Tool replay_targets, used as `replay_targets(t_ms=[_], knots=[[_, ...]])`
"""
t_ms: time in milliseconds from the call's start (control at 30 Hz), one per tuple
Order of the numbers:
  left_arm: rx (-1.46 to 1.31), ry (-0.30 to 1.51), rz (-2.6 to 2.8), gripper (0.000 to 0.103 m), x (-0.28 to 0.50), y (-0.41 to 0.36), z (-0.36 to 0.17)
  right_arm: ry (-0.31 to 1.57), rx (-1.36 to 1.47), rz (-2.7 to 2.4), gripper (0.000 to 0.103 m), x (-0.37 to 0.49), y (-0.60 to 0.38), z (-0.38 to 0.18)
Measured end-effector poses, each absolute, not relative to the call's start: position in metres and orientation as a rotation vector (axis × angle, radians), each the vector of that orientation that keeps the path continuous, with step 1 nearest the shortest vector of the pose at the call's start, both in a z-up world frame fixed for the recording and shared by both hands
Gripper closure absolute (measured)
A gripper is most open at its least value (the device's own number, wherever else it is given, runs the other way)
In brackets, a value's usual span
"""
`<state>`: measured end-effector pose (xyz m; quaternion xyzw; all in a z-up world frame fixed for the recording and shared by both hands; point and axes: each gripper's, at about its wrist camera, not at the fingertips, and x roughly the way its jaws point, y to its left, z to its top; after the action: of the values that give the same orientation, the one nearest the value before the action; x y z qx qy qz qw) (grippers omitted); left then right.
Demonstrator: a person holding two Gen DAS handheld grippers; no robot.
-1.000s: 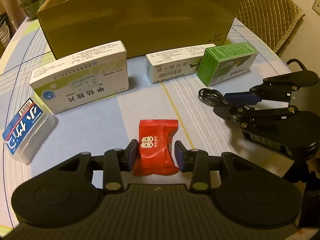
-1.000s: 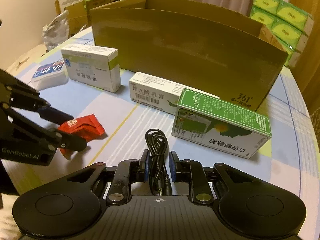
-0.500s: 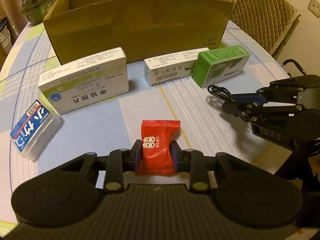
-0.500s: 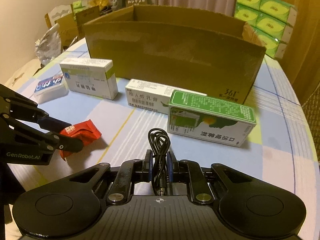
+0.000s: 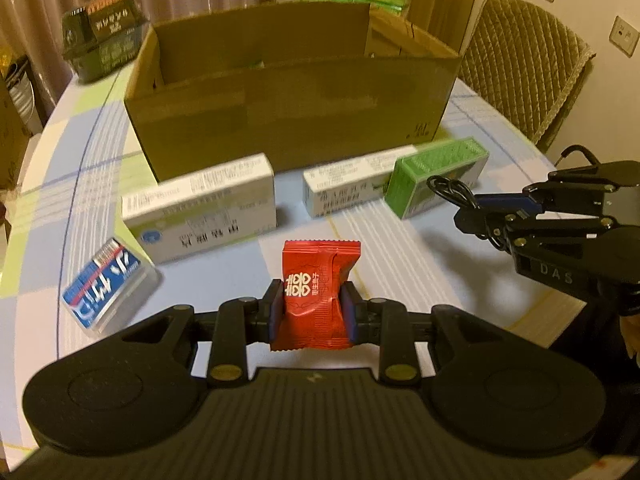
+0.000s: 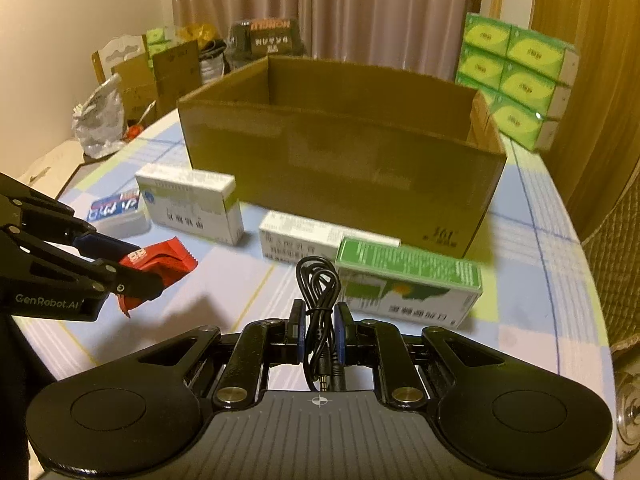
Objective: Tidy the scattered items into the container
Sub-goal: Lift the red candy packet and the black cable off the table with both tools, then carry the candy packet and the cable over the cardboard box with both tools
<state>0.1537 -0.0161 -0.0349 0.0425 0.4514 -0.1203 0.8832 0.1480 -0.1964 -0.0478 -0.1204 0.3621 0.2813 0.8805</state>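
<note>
two items clamped above the table, box in front

a red candy packet is clamped upright between the blue pads of the left gripper, clear of the tablecloth. a coiled black audio cable is pinched between the closed jaws of the right gripper, its loop standing above the pads and its plugs hanging below them. the left jaws have just been closing onto the packet.

beyond both, an open cardboard box is set on the round table. along its near wall, three cartons are lined up: a white medicine box, a narrow white ointment box and a green box, the last two touching. a clear case with a blue label is seen left of the white box, near the table edge. stacked green tissue packs are seen behind the box.
</note>
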Motion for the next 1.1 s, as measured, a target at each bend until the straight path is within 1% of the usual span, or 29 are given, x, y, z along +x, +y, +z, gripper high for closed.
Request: replay_targets(t_ms=[633,1100], knots=[[0.122,0.865,-0.244,0.078,0.163,-0.014,-0.001,0.674,-0.226,0.553,0.092,0.166,-0.199,-0.011],[0.148,0.769,-0.249,0.078,0.221,-0.014,0.043,0.578,-0.198,0.528,0.092,0.226,-0.193,0.027]])
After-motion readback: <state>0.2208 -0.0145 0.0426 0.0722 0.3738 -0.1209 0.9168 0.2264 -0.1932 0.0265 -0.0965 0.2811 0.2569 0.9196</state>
